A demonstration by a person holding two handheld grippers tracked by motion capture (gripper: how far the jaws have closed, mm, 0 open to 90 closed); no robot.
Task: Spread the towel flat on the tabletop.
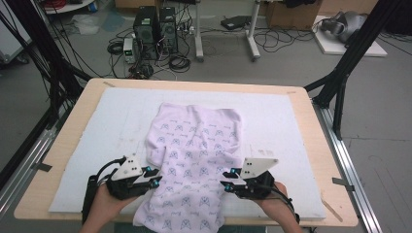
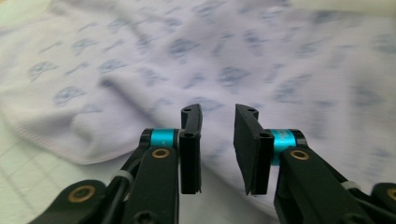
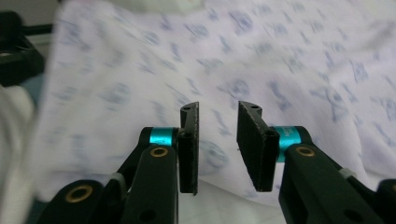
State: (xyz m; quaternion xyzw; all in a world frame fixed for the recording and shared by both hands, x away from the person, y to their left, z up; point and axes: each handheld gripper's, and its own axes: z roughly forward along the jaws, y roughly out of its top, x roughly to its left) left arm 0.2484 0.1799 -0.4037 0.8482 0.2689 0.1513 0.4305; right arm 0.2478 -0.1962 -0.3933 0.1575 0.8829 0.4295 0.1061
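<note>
A soft, pale lilac cloth (image 1: 194,165) printed with small blue motifs (rumpled, with a rolled fold along its left edge) lies mid-table on a white padded mat (image 1: 291,126), its near end draping over the table's near edge. The left gripper (image 1: 154,177) and right gripper (image 1: 227,180) flank its near part, jaws slightly parted and gripping nothing.

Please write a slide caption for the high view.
Two hand-held grippers, left and right, flank a patterned white garment on the padded table.
</note>
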